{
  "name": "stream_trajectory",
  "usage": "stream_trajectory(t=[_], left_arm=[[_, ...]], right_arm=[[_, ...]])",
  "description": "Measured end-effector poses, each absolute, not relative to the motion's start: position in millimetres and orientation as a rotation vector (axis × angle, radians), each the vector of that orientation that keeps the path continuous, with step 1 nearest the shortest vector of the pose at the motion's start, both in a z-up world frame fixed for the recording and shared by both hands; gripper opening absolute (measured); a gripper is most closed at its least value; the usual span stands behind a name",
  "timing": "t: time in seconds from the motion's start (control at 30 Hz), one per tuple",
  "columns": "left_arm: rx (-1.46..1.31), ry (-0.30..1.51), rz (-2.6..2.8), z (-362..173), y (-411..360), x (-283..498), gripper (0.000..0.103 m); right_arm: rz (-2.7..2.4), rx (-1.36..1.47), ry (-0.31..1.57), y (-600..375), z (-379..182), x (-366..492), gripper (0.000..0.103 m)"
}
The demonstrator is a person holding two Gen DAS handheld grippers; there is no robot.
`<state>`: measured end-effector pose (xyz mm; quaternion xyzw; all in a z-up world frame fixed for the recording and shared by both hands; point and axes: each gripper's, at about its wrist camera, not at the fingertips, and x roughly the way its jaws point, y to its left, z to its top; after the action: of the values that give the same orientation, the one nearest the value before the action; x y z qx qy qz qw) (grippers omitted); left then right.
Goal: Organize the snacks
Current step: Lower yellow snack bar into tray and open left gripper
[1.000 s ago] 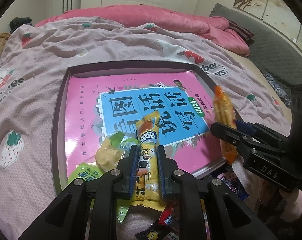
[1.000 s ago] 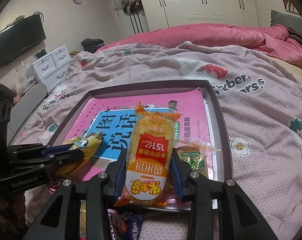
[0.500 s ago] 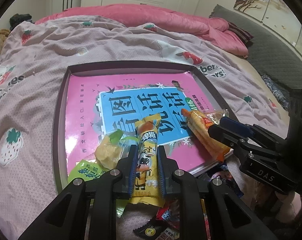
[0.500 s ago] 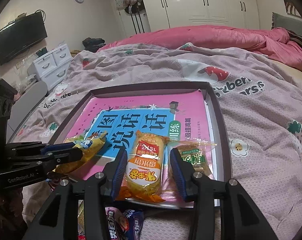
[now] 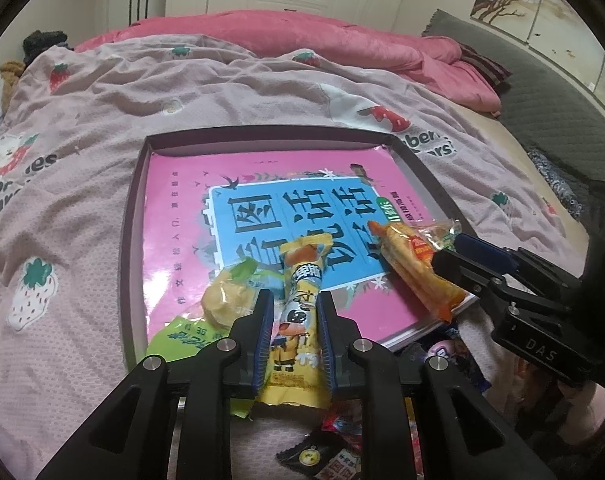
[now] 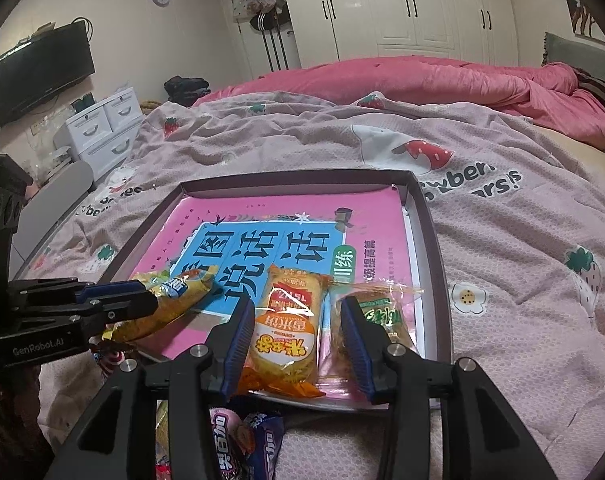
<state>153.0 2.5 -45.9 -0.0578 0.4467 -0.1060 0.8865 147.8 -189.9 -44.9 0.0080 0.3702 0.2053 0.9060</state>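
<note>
A dark shallow tray (image 5: 134, 216) (image 6: 430, 216) lies on the bed with a pink and blue book (image 5: 262, 208) (image 6: 286, 216) inside. My left gripper (image 5: 291, 312) (image 6: 148, 298) is shut on a long yellow snack pack (image 5: 300, 304) (image 6: 166, 300) over the tray's near edge. My right gripper (image 6: 298, 312) (image 5: 446, 250) is open. An orange rice-cracker pack (image 6: 288, 324) (image 5: 414, 268) lies on the book between its fingers, not gripped. A clear-wrapped green snack (image 6: 378, 316) lies just right of it. A yellow-green wrapped snack (image 5: 226, 296) and a green pack (image 5: 182, 336) lie at the tray's near left.
Loose snack packs (image 5: 330, 452) (image 6: 242, 440) lie on the bedspread just in front of the tray. A pink quilt (image 5: 302, 36) is bunched at the far side of the bed. White drawers (image 6: 102, 128) and a wall television (image 6: 42, 72) stand to the left.
My right gripper lowered the orange pack onto the book and opened, letting it go. My left gripper kept hold of the yellow pack and barely moved.
</note>
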Motion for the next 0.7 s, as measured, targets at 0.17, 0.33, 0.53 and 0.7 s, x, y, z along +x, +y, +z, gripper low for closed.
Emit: stream_trajectory(t=[0.17, 0.33, 0.53, 0.7], left_arm=[[-0.101, 0.926, -0.194, -48, 5, 155, 0.023], [-0.091, 0.932, -0.176, -52, 8, 160, 0.023], [-0.095, 0.930, -0.169, -52, 10, 161, 0.023], [-0.115, 0.906, -0.166, -41, 16, 159, 0.032]], right_arm=[[0.392, -0.038, 0.761, -188, -47, 147, 0.045], [0.369, -0.063, 0.753, -188, -49, 151, 0.045], [0.351, -0.077, 0.744, -188, -49, 152, 0.045], [0.421, -0.081, 0.730, -184, -41, 139, 0.049]])
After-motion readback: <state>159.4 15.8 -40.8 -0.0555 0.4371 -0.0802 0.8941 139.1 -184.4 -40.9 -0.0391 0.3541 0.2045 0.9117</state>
